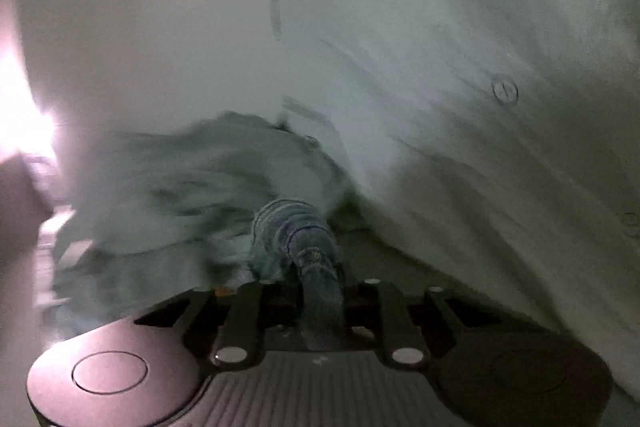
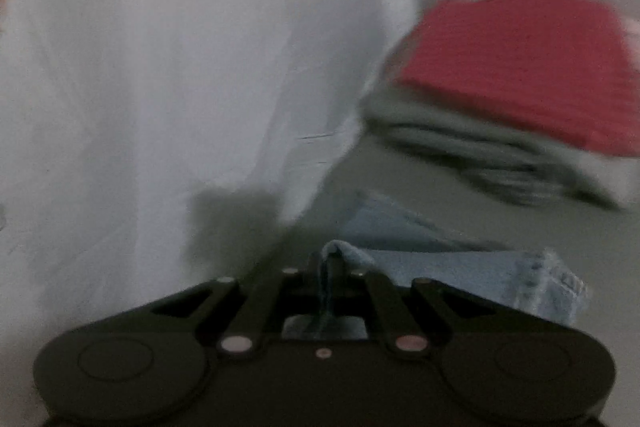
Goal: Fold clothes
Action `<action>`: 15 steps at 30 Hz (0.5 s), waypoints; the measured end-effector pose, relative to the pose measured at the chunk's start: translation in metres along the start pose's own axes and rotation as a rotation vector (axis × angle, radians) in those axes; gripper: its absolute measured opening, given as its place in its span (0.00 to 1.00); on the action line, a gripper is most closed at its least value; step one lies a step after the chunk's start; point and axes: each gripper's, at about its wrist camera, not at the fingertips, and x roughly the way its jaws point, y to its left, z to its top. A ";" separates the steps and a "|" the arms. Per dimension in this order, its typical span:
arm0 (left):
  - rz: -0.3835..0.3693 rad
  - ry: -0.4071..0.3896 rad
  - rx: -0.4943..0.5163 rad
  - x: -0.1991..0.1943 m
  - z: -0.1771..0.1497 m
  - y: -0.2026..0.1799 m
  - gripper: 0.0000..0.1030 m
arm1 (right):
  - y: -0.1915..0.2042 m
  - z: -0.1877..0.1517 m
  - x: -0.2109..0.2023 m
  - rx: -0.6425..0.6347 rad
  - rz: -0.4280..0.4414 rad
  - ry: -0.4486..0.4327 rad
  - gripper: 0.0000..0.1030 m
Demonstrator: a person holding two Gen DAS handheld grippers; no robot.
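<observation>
- My left claw point(image 1: 318, 291) is closed on a bunched roll of faded blue denim garment point(image 1: 296, 235), which comes out between the two fingers as a thick ridged wad.
- Beyond that wad, more of the garment spreads out in soft grey-blue folds, blurred in this view.
- My right claw point(image 2: 330, 279) pinches a thin edge of the same pale blue denim point(image 2: 460, 267); a stitched hem or cuff lies just to the right of it.
- The denim seems to lie low across the pale grey table point(image 2: 400, 179), stretched between my two claws, though the span between them is not visible in either view.
- A large white crumpled cloth point(image 2: 180, 67) fills the left of the right view and the right of the left view; it carries a small round button point(image 1: 505, 91).
- A stack of folded clothes, red knit on top of grey layers point(image 2: 520, 67), sits well apart on the right.
- I judge the denim to be fairly heavy, limp but thick, not slippery and not fragile.
- The seams and hems look like the stiffest places, so I judge them the best holds; a bunched grip like my left one may drag or twist the fold.
</observation>
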 end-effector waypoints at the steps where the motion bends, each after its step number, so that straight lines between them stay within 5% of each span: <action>1: 0.015 0.037 0.055 0.018 0.002 -0.013 0.34 | 0.018 0.002 0.026 -0.052 -0.014 0.029 0.18; 2: 0.031 0.078 0.110 0.033 0.003 -0.025 0.36 | 0.034 0.001 0.049 -0.114 -0.046 0.069 0.33; 5: 0.002 0.093 0.144 0.044 -0.001 -0.031 0.49 | 0.064 -0.016 0.073 -0.258 -0.114 0.071 0.46; 8: -0.046 0.034 0.142 0.027 -0.006 -0.018 0.73 | 0.058 -0.039 0.052 -0.306 -0.086 0.027 0.59; 15: -0.219 -0.006 0.201 -0.045 -0.032 -0.010 0.79 | -0.028 -0.088 -0.015 -0.188 -0.165 -0.010 0.58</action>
